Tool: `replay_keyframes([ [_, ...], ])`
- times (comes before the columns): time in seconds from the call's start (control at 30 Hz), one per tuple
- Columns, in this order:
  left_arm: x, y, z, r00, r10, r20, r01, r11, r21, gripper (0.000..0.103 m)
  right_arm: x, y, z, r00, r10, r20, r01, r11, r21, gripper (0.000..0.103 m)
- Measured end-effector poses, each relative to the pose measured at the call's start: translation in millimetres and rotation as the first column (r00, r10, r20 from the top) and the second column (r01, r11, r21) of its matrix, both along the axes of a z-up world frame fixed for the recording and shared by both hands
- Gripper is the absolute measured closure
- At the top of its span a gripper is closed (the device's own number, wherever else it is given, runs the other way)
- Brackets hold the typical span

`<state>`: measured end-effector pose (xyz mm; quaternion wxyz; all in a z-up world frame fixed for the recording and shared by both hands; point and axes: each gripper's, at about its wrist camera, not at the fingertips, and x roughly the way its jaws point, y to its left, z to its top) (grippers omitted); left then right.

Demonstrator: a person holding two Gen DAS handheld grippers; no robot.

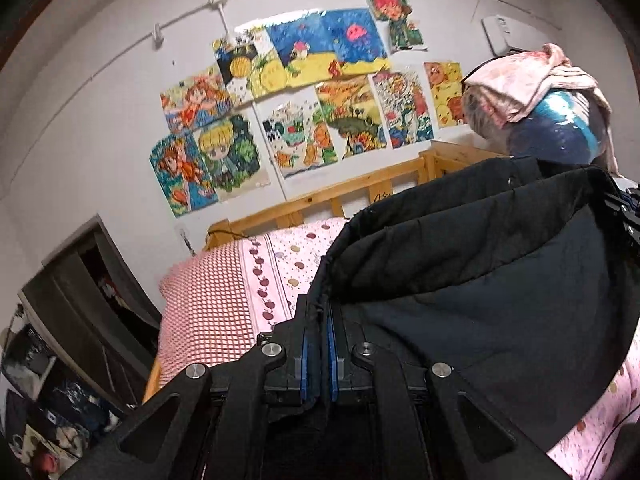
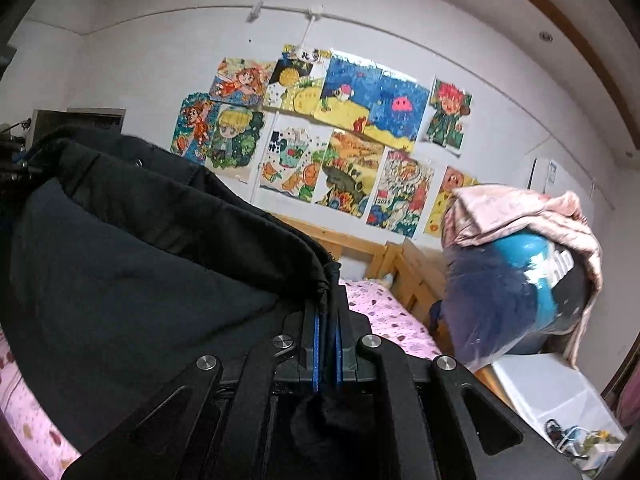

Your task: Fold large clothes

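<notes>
Above the pink bedsheet [image 1: 280,256] we hold a black jacket [image 1: 480,280] stretched between both tools: our left gripper [image 1: 319,344] and right gripper [image 2: 327,344] each pinch its hem, jaws nearly closed.

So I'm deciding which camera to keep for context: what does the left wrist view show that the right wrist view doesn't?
Only the left wrist view shows the red checked pillow and the dark open cabinet with clutter below it.

Only the right wrist view shows the white storage box under the blue bundle.

Both show a gripper shut on the black garment's edge, the left gripper and the right gripper, the black garment held up between them, the pink bedsheet, the wooden bed frame, the drawings on the wall and the pink cloth.
</notes>
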<state>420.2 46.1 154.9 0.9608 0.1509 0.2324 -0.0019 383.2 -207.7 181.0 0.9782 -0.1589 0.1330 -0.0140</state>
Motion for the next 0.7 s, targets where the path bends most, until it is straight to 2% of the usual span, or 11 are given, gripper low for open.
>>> replay_keyframes([
  [0.2,52.6,4.5,-24.4,0.998,-0.003,-0.059,0.002,1.0,-0.016,0.096,49.4,13.8,-21.8,1.0,-0.021,-0.023,0.02,1.0,-0.017,0.098],
  [0.37,97.6,9.6,-57.6,0.99,-0.016,-0.141,0.009,0.998,-0.054,0.095,87.1,16.5,-49.1,0.996,-0.045,-0.074,0.044,0.999,-0.012,0.098],
  [0.53,126.5,14.5,-81.9,0.978,-0.036,-0.208,0.019,0.996,-0.084,0.094,131.8,18.8,-80.7,0.986,-0.056,-0.156,0.056,0.998,-0.003,0.098],
  [0.7,139.9,24.0,-87.2,0.969,-0.099,-0.227,0.064,0.985,-0.158,0.089,159.2,17.1,-104.3,0.976,-0.07,-0.207,0.077,0.997,0.024,0.098],
])
